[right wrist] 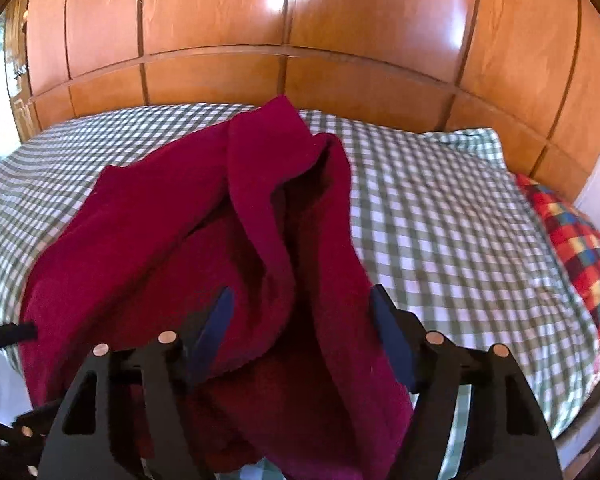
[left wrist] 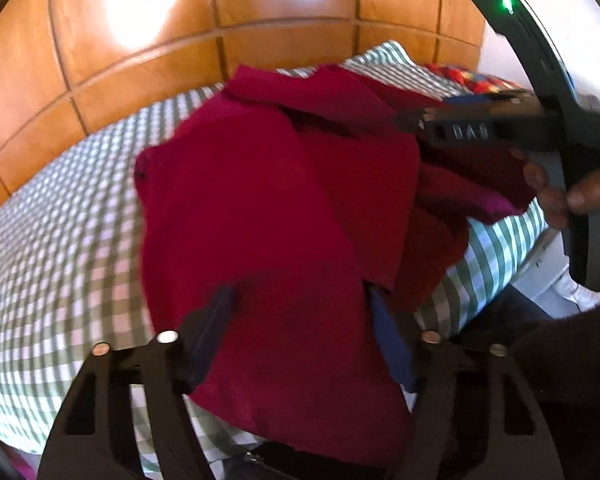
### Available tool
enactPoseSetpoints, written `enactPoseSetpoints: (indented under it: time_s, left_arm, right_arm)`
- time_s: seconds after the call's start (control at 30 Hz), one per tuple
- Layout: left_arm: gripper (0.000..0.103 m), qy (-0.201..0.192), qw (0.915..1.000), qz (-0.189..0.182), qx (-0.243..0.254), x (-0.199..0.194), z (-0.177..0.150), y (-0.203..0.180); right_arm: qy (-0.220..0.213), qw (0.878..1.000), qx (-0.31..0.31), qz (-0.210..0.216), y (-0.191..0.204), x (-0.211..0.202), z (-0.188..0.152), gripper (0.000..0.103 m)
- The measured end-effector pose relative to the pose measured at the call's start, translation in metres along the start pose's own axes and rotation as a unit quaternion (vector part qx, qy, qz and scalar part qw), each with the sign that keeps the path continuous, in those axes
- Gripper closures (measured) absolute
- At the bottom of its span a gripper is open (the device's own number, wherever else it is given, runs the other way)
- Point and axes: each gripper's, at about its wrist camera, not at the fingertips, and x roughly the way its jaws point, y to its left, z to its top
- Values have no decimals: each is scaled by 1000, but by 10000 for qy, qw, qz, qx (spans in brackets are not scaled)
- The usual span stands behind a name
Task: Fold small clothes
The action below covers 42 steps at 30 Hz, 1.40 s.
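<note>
A dark red garment (left wrist: 268, 200) lies crumpled on the green-and-white checked bed (left wrist: 60, 248). My left gripper (left wrist: 300, 300) is open, its blue-padded fingers spread over the near edge of the garment. My right gripper (right wrist: 302, 304) is open too, with loose folds of the same red garment (right wrist: 172, 232) lying between its fingers. The right gripper's body (left wrist: 500, 128) shows in the left wrist view, held by a hand at the garment's right side. The left gripper's tip (right wrist: 12, 334) shows at the left edge of the right wrist view.
A glossy wooden headboard (right wrist: 300, 40) runs along the far side of the bed. A red, blue and yellow checked pillow (right wrist: 580, 240) lies at the right end. The bed's near edge drops off beside the person's leg (left wrist: 512, 312).
</note>
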Motion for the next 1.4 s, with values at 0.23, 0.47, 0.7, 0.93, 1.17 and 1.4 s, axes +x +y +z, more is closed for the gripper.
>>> enactPoseSetpoints:
  time_s: [0.23,0.47,0.7,0.93,1.17,1.4]
  left_arm:
    - [95,-33,9976,-487,-492,-4,0,23]
    - [96,-769,9783,-848,-1730,-42,17,99]
    - [96,-1228,9603,473,-2458,-57,61,195]
    - [85,-648,8973,2452,-3614,-29,91,296]
    - [52,-813,9047,1881,-3735,-25,65,267]
    - [47,-432,9441,172,-3263,3,22,177]
  right_arm:
    - [152,9992,-92,347,-7,14,11,94]
    - [-284,9966,770,-56,-83,14,33,95]
    - [199,9831,1508,-1016,-173,64,46,102]
    - [60,9780,1999,-590,-194,51,48,40]
    - [781,9728,1521,1562,-98,50,14,38]
    - [1021,9673,972,2110,-10,61,5,93]
